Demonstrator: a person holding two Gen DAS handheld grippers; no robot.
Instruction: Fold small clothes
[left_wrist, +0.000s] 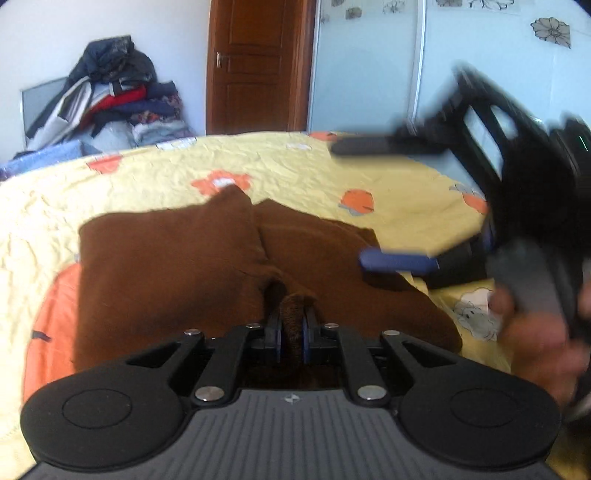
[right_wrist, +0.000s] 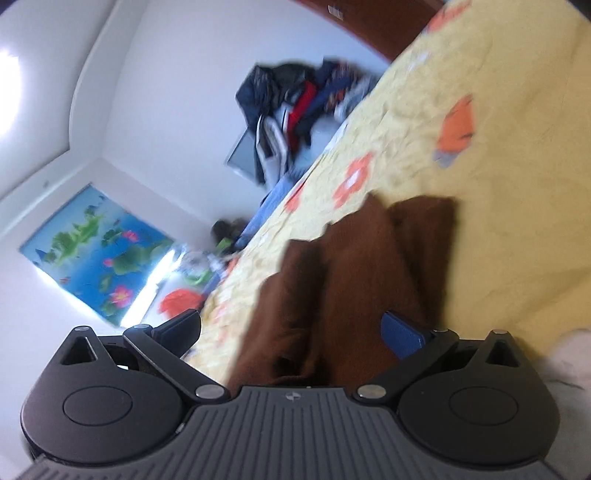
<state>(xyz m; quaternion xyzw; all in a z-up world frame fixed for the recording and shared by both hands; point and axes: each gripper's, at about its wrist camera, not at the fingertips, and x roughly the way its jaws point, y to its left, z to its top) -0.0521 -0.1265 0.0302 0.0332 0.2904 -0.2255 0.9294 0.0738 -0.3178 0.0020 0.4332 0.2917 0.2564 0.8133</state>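
A brown garment (left_wrist: 166, 266) lies partly folded on the yellow bedspread (left_wrist: 147, 173), with two flaps meeting along a seam in the middle. My left gripper (left_wrist: 291, 328) is shut on a bunched fold of that brown cloth at its near edge. The right gripper (left_wrist: 349, 202) shows blurred at the right of the left wrist view, rolled on its side. Its jaws stand wide open, and the lower blue pad (left_wrist: 399, 260) hovers over the garment's right edge. In the right wrist view the right gripper (right_wrist: 291, 328) is open over the brown garment (right_wrist: 362, 266), with its pads not pressing on the cloth.
A pile of mixed clothes (left_wrist: 110, 96) is heaped past the bed's far left edge, by a wooden door (left_wrist: 255, 66) and a pale wardrobe (left_wrist: 369, 74). A person's hand (left_wrist: 535, 332) holds the right gripper's handle. A pond picture (right_wrist: 96, 251) hangs on the wall.
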